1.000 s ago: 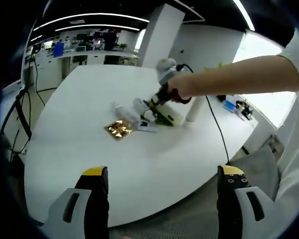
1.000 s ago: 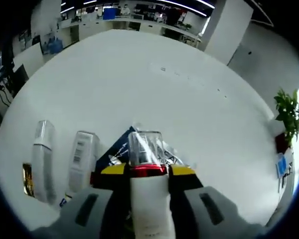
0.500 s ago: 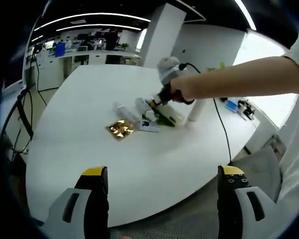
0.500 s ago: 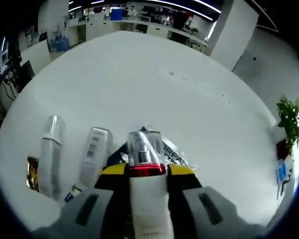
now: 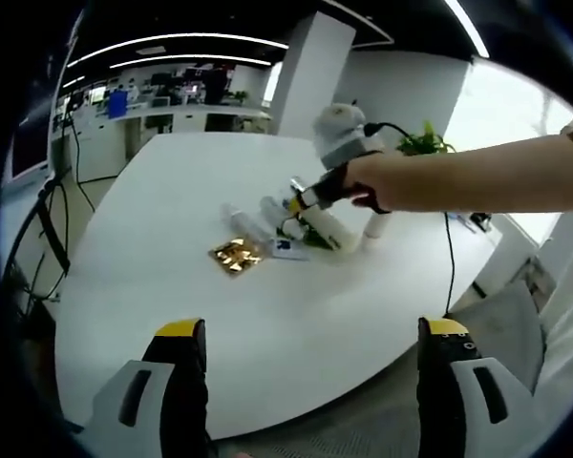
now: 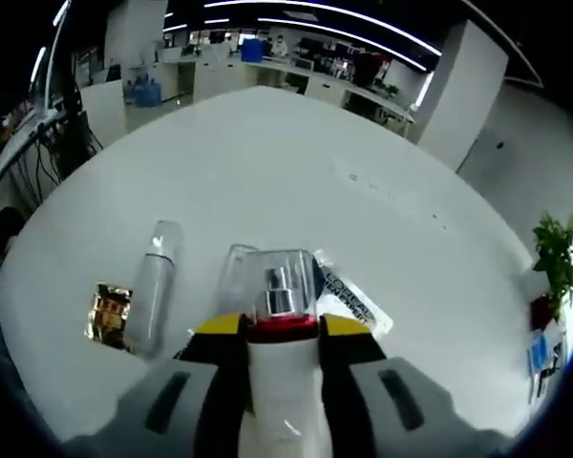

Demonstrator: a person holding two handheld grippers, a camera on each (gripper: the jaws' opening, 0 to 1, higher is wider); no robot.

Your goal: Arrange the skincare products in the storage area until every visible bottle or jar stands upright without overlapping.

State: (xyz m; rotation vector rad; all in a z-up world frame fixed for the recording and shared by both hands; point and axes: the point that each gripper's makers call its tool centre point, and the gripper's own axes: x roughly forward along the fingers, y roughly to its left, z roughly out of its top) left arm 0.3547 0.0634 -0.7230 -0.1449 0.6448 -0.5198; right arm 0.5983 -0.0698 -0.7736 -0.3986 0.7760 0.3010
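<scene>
Now, step: the right gripper (image 6: 284, 329) is holding a white bottle (image 6: 285, 382) up over the table (image 6: 296, 162).
Right claw: clamped tight on the bottle, just under its clear cap (image 6: 282, 281).
Left claw: the left gripper (image 5: 310, 334) hangs near the table edge, jaws wide apart, holding nothing.
Bottle look: white body, red ring, see-through cap with a silver pump inside.
Others: two clear bottles (image 6: 153, 286) lie flat just below, beside a flat box (image 6: 349, 298) and a gold packet (image 6: 108, 313).
Next: probably turn the bottle straight up and set it on a bare spot, not touching the rest.
</scene>
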